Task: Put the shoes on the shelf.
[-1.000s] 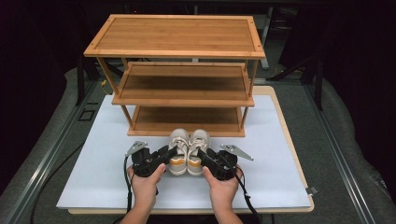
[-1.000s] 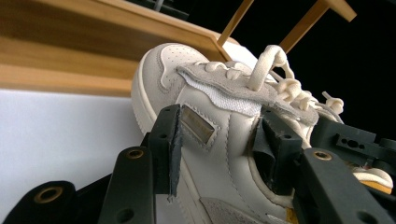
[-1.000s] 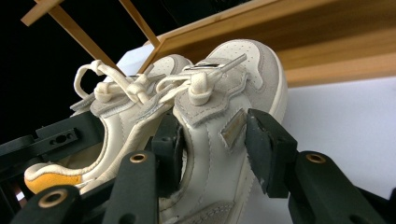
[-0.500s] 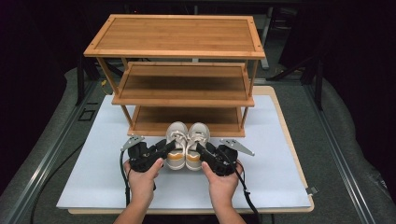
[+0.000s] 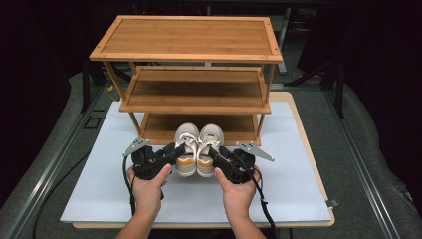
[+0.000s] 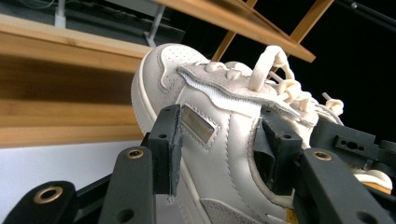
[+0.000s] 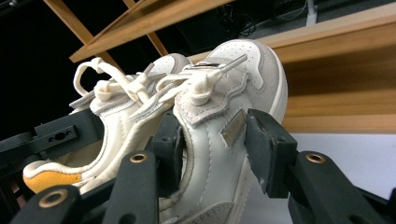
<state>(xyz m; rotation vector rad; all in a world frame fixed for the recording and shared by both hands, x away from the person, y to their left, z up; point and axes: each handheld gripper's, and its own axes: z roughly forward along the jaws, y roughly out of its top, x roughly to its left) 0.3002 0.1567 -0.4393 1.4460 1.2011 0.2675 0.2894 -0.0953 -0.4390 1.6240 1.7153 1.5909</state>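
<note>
A pair of cream sneakers with orange heel patches hangs side by side just above the white mat, toes toward the wooden rack. My left gripper [image 5: 175, 152] is shut on the left sneaker [image 5: 186, 144], its pads pressed on the shoe's sides near the collar [image 6: 219, 116]. My right gripper [image 5: 215, 153] is shut on the right sneaker [image 5: 209, 142] in the same way, jaws clamped across its tongue and side [image 7: 224, 74]. The other sneaker [image 7: 116, 116] lies close beside it. Both shoes hover in front of the rack's bottom shelf [image 5: 159, 130].
The three-tier wooden rack [image 5: 186, 40] stands at the back of the white mat [image 5: 94, 174]; its middle shelf [image 5: 194, 92] and top are bare. Table edges and dark metal rails run along both sides. A person's hands [image 5: 149, 191] hold both grippers near the front edge.
Both hands have risen with the sneakers, lifting the pair off the mat and a little closer to the rack's bottom shelf. The grips are unchanged.
</note>
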